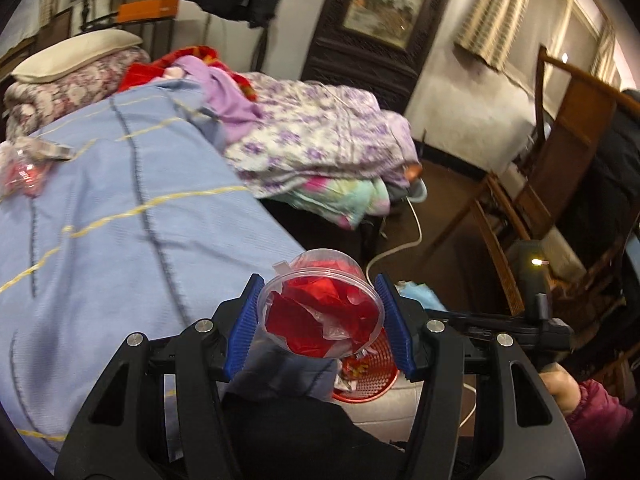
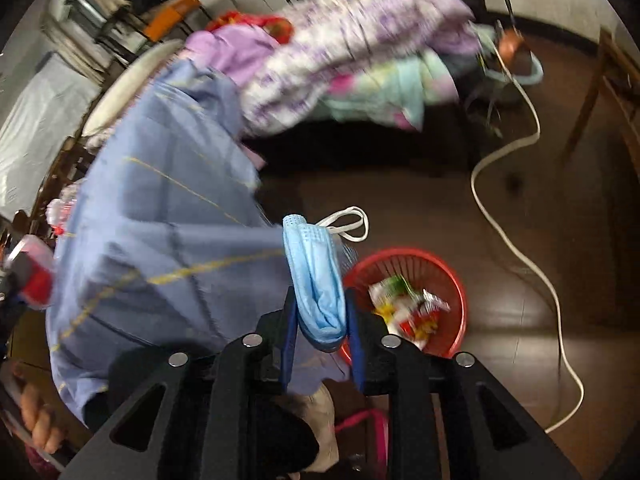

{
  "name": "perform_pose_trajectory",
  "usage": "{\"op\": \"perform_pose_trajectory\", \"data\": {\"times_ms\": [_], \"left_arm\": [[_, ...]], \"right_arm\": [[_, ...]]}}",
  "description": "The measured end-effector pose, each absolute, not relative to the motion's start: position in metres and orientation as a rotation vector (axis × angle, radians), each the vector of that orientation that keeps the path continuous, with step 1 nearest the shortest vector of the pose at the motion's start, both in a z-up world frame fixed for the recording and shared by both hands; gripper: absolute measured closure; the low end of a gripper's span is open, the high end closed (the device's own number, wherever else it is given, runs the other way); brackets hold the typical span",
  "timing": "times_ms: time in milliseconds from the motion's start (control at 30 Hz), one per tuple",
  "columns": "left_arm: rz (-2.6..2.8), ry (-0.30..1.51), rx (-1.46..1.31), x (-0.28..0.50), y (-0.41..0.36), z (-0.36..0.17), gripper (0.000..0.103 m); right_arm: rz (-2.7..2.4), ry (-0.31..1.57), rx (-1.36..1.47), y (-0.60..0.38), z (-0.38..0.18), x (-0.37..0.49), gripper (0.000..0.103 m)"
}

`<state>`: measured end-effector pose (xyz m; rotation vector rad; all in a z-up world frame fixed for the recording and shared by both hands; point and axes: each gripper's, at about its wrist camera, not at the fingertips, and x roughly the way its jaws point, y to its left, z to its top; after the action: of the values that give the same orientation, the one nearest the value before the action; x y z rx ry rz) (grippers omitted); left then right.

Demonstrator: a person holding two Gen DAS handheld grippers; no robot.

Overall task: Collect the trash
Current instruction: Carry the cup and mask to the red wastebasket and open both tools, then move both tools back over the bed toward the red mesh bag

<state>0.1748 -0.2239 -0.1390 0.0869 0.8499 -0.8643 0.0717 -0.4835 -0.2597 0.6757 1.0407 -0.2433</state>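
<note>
The left hand-held gripper (image 1: 320,312) squeezes a clear plastic cup (image 1: 320,308) stuffed with red wrappers, low in the middle of the frame. Under it peeks the red trash basket (image 1: 370,376) on the floor. The right hand-held gripper (image 2: 320,320) has a blue face mask (image 2: 316,280) between its blue pads; whether they press it cannot be told. The basket (image 2: 452,280) sits just right of the mask, with wrappers inside. A blue blanket (image 2: 168,240) hangs off the bed right beside the basket. A white cord (image 2: 520,260) snakes over the dark floor.
</note>
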Motion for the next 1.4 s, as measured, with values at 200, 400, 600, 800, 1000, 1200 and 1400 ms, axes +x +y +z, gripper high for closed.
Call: {"op": "perform_pose_trajectory", "data": {"times_ms": [200, 400, 600, 800, 1000, 1200, 1400], "left_arm": [[-0.907, 0.893, 0.153, 0.166, -0.257, -0.154, 0.047], [-0.975, 0.944, 0.227, 0.159, -0.296, -0.171, 0.047], [-1.046, 0.984, 0.317, 0.146, -0.341, -0.191, 0.047], [-1.084, 1.001, 0.4, 0.133, -0.38, -0.206, 0.037], [-1.042, 1.001, 0.402, 0.134, -0.375, -0.208, 0.025], [-0.985, 0.997, 0.33, 0.149, -0.352, -0.197, 0.025], [-0.95, 0.971, 0.286, 0.155, -0.33, -0.186, 0.025]], "right_arm": [[-0.258, 1.014, 0.806, -0.511, -0.279, 0.065, 0.04], [-0.327, 0.88, 0.848, -0.539, -0.255, 0.045, 0.037], [-0.348, 0.805, 0.857, -0.555, -0.236, 0.032, 0.036], [-0.361, 0.784, 0.875, -0.567, -0.232, 0.025, 0.035], [-0.361, 0.782, 0.883, -0.568, -0.232, 0.023, 0.034], [-0.347, 0.786, 0.862, -0.557, -0.226, 0.028, 0.034], [-0.319, 0.788, 0.807, -0.536, -0.212, 0.037, 0.03]]}}
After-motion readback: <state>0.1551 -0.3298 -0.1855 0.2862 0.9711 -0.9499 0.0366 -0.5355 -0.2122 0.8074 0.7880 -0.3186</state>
